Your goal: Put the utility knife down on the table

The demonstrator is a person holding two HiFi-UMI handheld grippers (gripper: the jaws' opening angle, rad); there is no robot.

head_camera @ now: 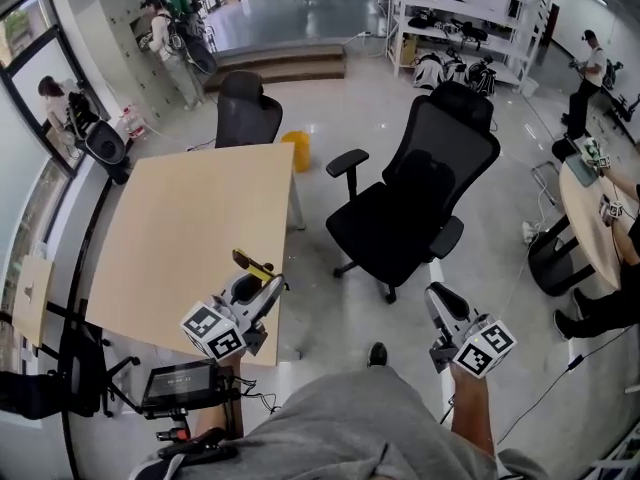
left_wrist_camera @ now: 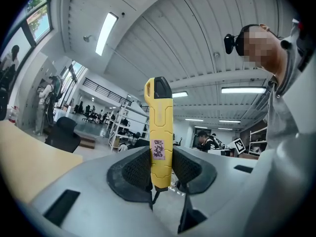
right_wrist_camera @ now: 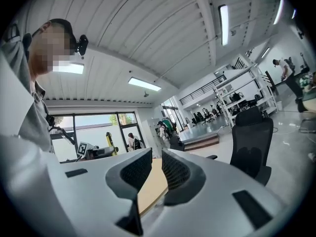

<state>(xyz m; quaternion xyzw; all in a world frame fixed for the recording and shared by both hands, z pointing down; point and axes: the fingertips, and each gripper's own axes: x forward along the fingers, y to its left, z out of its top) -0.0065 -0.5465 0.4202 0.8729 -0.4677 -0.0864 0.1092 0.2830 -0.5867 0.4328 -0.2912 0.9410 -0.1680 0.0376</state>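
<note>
A yellow utility knife [left_wrist_camera: 159, 122] with a black tip and a small purple label stands between the pads of my left gripper [left_wrist_camera: 161, 157], which is shut on its lower end. In the head view the utility knife [head_camera: 252, 264] sticks out of the left gripper [head_camera: 268, 286] above the near right corner of the light wooden table [head_camera: 180, 228]. My right gripper [head_camera: 437, 298] hangs over the floor to the right, away from the table. Its jaws [right_wrist_camera: 157, 157] hold nothing and stand shut, with only a thin slit between the pads.
A black office chair [head_camera: 420, 198] stands on the floor right of the table, and another chair [head_camera: 247, 108] at the table's far side. A yellow bin [head_camera: 296, 150] sits near the far right corner. A small screen on a stand [head_camera: 180, 380] is below the near edge.
</note>
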